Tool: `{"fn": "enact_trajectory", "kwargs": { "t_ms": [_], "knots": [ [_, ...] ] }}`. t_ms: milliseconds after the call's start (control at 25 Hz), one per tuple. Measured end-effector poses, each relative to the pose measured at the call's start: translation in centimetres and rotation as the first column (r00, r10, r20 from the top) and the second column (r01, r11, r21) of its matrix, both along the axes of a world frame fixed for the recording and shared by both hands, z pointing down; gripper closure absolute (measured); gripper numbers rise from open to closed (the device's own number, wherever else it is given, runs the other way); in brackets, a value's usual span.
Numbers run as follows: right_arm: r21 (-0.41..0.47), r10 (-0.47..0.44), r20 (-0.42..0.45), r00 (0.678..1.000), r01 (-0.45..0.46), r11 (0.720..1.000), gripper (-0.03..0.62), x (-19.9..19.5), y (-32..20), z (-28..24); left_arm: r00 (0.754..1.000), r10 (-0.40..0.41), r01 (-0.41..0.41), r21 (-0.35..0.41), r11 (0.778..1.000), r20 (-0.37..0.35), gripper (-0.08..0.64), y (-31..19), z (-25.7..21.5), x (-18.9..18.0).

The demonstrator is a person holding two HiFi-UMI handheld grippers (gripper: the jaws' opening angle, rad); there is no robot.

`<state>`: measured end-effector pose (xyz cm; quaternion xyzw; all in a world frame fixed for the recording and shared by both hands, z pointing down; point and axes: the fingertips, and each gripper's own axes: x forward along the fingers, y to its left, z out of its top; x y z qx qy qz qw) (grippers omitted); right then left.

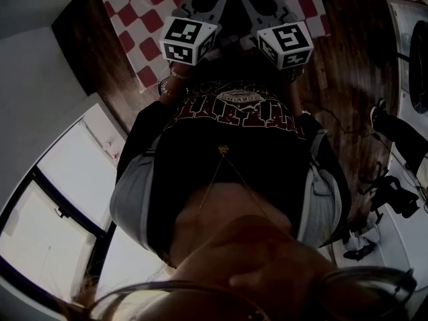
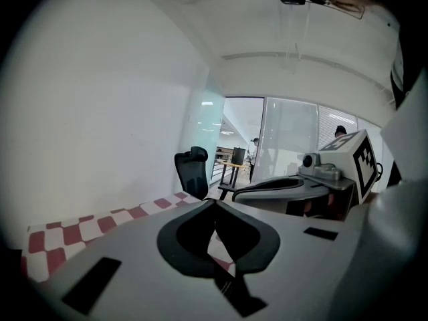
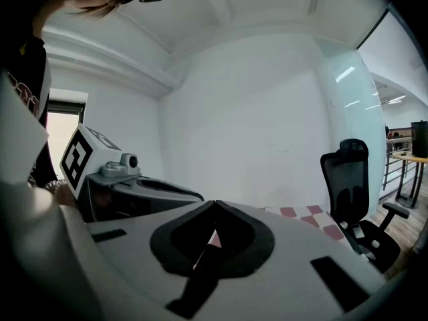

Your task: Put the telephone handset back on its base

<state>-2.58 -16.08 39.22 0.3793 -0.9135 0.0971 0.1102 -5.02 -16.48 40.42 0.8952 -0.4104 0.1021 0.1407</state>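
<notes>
A white wall (image 3: 254, 132) backs the room, and a red-and-white checked cloth (image 1: 144, 25) lies over dark wood (image 1: 348, 65) ahead of the person. The left gripper (image 2: 214, 202) has its jaws closed tip to tip with nothing between them, and so does the right gripper (image 3: 214, 204). There are two grippers, each with one marker cube (image 1: 188, 40). The head view shows both cubes side by side above the person's dark shirt (image 1: 234, 112), whose printed lettering is too dim to read. Only the gripper views show the one black office chair (image 2: 192, 171), and only the left gripper view shows the glass partition (image 2: 287, 129). No view shows the handset or its base
</notes>
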Motion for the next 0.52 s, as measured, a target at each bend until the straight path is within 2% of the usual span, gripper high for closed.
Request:
{"fn": "enact_trajectory", "kwargs": {
  "t_ms": [520],
  "knots": [
    [-0.001, -0.013, 0.006, 1.000, 0.013, 1.000, 0.572, -0.37, -0.24, 0.07, 1.000, 0.002, -0.002, -0.012, 1.000, -0.004, 0.551, -0.30, 0.51, 0.08]
  ]
}}
